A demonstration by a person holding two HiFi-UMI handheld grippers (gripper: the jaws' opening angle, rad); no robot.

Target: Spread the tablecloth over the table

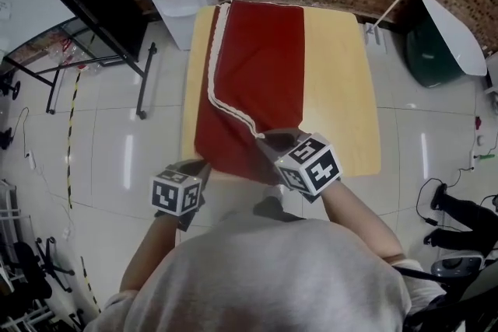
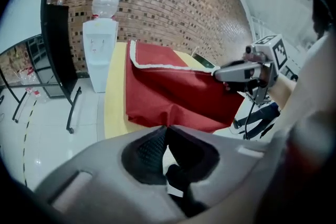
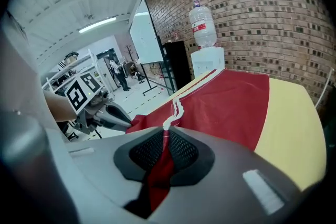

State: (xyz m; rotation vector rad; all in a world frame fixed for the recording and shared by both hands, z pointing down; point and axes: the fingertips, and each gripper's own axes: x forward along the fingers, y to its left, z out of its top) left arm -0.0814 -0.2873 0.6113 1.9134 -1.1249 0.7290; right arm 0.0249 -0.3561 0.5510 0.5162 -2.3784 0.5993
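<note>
Currently tablecloth [image 1: 257, 66] lies folded in a long strip on table's [image 1: 342, 89] left-centre, far end to near end; table's right side is bare. L gripper [image 1: 198, 169]: jaws pressed together, nipping the cloth's corner at table's near edge, apparently by tips only. R gripper [image 1: 268, 140]: pinching white trim [image 1: 226, 101] over table's near end.

Recommend: hold both nips firm, carry R toward table's right side, low lift so the fold opens w/o dragging.

Unclear: depth of L bite. Table's near edge is hidden by grippers & person's torso.
</note>
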